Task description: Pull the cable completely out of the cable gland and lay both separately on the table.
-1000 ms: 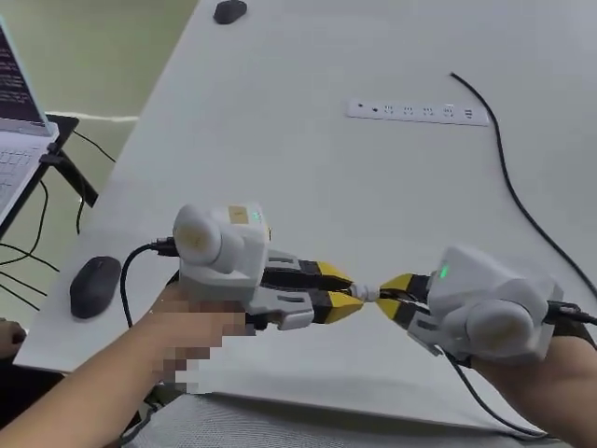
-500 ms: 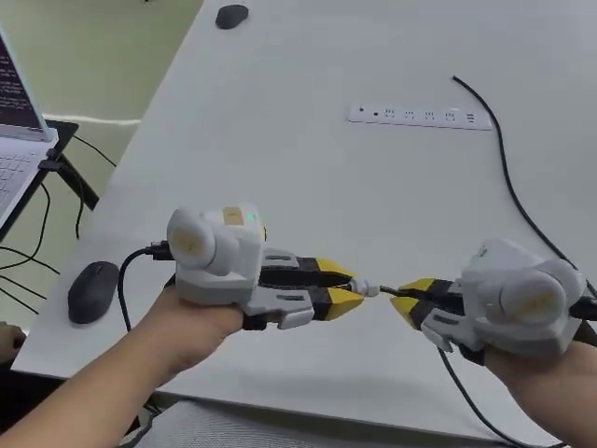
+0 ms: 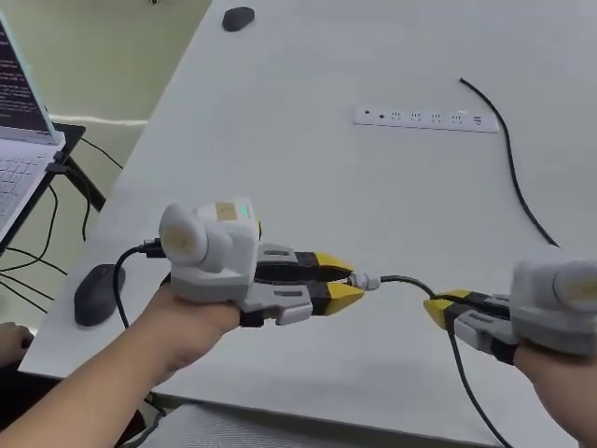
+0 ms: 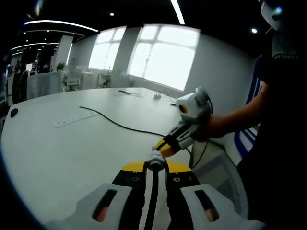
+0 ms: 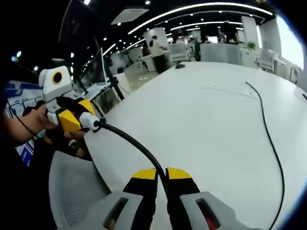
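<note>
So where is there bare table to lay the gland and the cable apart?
Widest bare tabletop lies between the power strip and the cable gland, left of the black cord. The near edge is crowded: left gripper, right gripper, the cable between them, a mouse.

bright, even light on the white desk [image 3: 373, 187]; windows [image 4: 168, 62] glare and fisheye edges bend in both gripper views.

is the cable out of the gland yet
No, in: the cable runs unbroken from the right gripper into the cable gland held by the left gripper.
</note>
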{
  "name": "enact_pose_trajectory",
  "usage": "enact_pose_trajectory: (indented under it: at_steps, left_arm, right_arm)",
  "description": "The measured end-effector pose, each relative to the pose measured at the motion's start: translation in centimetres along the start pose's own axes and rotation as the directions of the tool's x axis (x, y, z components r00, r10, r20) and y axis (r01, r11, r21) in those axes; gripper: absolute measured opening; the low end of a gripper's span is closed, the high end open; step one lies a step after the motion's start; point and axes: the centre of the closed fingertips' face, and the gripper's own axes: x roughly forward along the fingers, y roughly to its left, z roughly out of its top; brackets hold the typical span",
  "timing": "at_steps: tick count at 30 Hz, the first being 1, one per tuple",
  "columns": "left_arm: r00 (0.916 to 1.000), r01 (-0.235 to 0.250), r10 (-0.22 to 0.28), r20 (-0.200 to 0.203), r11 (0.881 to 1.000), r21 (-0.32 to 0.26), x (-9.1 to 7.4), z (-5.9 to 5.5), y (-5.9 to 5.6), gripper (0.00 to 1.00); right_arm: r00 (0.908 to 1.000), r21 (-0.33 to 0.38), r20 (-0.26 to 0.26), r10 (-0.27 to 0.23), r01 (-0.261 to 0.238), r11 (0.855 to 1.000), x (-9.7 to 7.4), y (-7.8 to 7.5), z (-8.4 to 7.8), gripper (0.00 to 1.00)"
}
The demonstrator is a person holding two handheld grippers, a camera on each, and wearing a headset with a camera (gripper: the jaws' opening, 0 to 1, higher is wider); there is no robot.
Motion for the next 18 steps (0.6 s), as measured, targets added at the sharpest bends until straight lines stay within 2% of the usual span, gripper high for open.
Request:
enact_pose_trajectory:
  at_steps: [3, 6, 9, 12, 15, 18]
  left_arm:
    - [1.0000, 0.007, -0.007, -0.001, 1.000, -0.004, 0.0, -0.1, -0.1, 0.15]
    - [1.0000, 0.009, -0.009, 0.000, 1.000, -0.005, 0.1, -0.1, -0.2, 0.15]
    - [0.9998, 0.016, -0.016, 0.009, 1.000, -0.008, 0.1, 0.0, -0.3, 0.15]
    - [0.9998, 0.020, -0.020, 0.006, 1.000, -0.004, 0.2, -0.1, -0.4, 0.15]
    - [0.9997, 0.024, -0.024, 0.012, 1.000, -0.003, 0.0, -0.1, -0.5, 0.15]
    - [0.9996, 0.021, -0.021, 0.019, 1.000, -0.010, -0.2, 0.1, -0.5, 0.15]
  right_arm:
    - [1.0000, 0.091, 0.003, -0.001, 0.001, 0.996, 0.0, -0.6, -0.6, 0.01]
    - [0.9999, 0.176, 0.004, -0.015, 0.014, 0.984, 0.1, -1.2, -1.3, 0.01]
    - [0.9999, 0.345, 0.012, 0.003, -0.007, 0.939, 0.4, -1.3, -2.3, 0.01]
    - [0.9999, 0.393, 0.008, 0.010, -0.012, 0.919, 0.5, -1.0, -2.9, 0.01]
    - [0.9999, 0.387, -0.009, -0.012, 0.015, 0.922, 0.5, -0.8, -3.5, 0.00]
    - [0.9997, 0.399, -0.011, -0.024, 0.026, 0.917, 0.4, -0.9, -3.7, 0.00]
